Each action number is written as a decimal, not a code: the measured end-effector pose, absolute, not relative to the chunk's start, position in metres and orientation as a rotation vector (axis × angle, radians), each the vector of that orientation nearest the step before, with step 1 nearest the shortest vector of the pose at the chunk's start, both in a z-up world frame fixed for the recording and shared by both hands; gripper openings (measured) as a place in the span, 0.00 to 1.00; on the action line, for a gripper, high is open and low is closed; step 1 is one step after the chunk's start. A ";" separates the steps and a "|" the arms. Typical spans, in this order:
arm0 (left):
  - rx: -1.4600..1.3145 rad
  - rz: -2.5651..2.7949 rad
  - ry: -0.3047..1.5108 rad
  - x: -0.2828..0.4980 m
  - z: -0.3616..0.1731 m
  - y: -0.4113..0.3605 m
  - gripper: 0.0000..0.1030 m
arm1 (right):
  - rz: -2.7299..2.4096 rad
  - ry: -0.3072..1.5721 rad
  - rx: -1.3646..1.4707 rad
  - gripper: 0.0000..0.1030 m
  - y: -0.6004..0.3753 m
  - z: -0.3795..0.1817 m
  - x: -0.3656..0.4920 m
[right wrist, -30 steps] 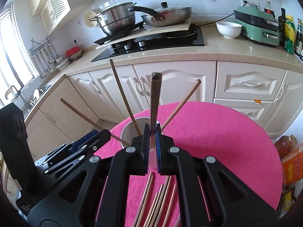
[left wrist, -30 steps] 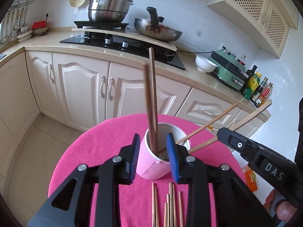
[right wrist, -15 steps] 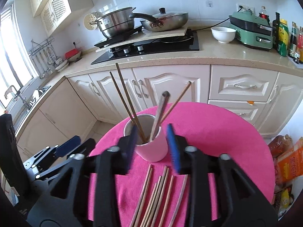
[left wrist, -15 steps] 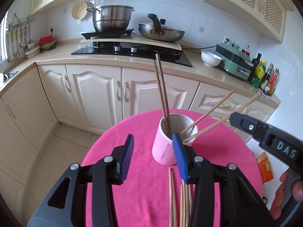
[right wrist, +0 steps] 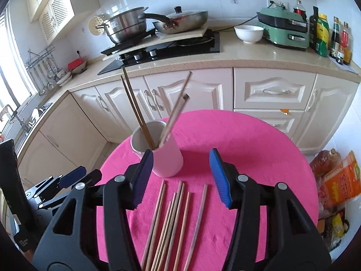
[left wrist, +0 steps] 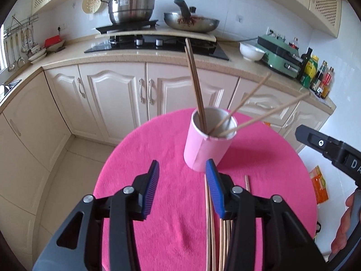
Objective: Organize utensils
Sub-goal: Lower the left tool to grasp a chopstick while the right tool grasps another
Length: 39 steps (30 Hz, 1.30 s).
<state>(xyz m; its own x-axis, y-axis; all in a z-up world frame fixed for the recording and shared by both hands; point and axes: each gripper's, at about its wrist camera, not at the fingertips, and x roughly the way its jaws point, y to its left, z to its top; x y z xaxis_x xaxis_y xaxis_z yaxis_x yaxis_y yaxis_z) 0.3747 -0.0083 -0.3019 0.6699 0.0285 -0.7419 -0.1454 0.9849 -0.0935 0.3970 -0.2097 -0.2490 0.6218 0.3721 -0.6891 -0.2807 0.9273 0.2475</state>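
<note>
A pink cup [left wrist: 207, 149] stands on the round table's pink cloth [left wrist: 158, 149] and holds several wooden chopsticks [left wrist: 195, 85] leaning out of it. My left gripper [left wrist: 182, 169] is open, near side of the cup, nothing between its blue pads. Loose chopsticks [left wrist: 209, 214] lie on the cloth, partly under its right finger. In the right wrist view my right gripper [right wrist: 181, 164] is open and empty above the loose chopsticks [right wrist: 173, 214], just short of the cup [right wrist: 168, 155]. The left gripper [right wrist: 67, 178] shows at lower left.
Behind the table runs a counter [right wrist: 270, 54] with a stove, a steel pot [left wrist: 133, 6], a wok [left wrist: 191, 22], a white bowl [right wrist: 248, 33], a green appliance and bottles. Food bags [right wrist: 338, 180] lie on the floor at right. A hand [left wrist: 345, 225] holds the right gripper.
Both grippers drew back from the cup. The right jaws, shut on a chopstick a second ago, opened and that chopstick now leans in the cup. The left jaws widened.
</note>
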 end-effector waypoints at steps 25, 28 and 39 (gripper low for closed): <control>-0.109 -0.014 1.319 0.386 -0.434 -0.057 0.41 | 0.304 1.104 0.120 0.50 -0.239 -0.349 0.362; -0.053 -0.008 1.344 0.395 -0.436 -0.068 0.42 | 0.300 1.115 0.126 0.50 -0.241 -0.351 0.363; 0.053 0.010 1.464 0.442 -0.436 -0.096 0.29 | 0.300 1.201 0.102 0.50 -0.234 -0.366 0.373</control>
